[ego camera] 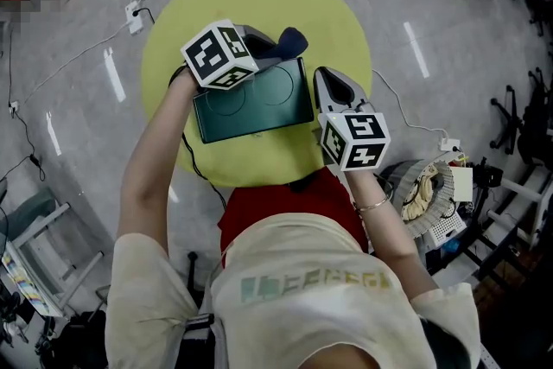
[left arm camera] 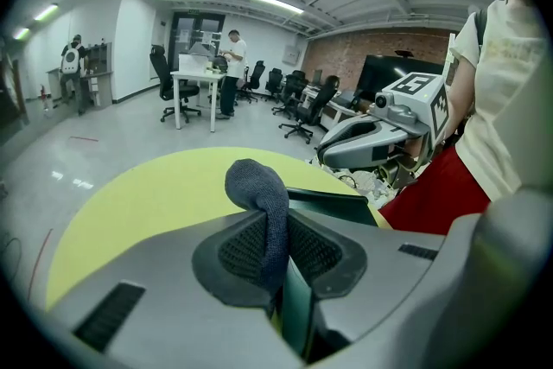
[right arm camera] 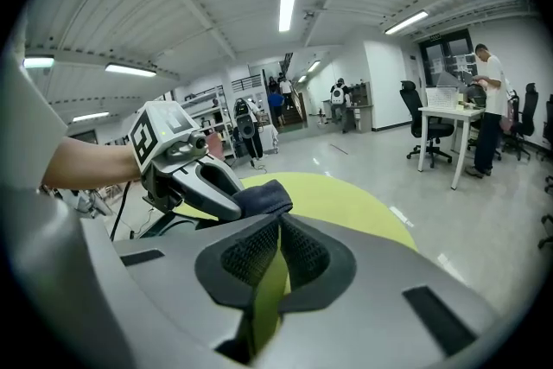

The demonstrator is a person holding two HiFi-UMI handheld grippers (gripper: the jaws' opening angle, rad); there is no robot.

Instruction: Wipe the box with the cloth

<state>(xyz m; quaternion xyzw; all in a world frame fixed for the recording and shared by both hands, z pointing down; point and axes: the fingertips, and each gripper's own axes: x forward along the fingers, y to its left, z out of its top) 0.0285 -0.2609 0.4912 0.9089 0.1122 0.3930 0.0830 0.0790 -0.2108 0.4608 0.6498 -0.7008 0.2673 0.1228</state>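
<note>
- Which step in hand?
- Seemingly the wiping itself, or only its start. Dark blue cloth [ego camera: 292, 39] clamped in the left gripper [ego camera: 263, 43], held at the far edge of the dark green box [ego camera: 259, 104], toward its far right corner. Hard to tell whether pressing on the top face or just above it.
- And the box, where?
- Lying flat near the middle of the round yellow-green tabletop [ego camera: 339, 20], a little toward the near edge.
- The jaws?
- Left: closed tight on the cloth, with a rounded fold standing out past the tips. Right gripper [ego camera: 324, 80]: tips together, only a thin slit lower down with the tabletop colour showing through, nothing held. Placed just beside the right edge of the box, maybe to steady it. Touching or not, unclear.
- Next move?
- Probably to lower the cloth onto the top face and drag it toward the near left corner with light pressure, while keeping the box from sliding.
</note>
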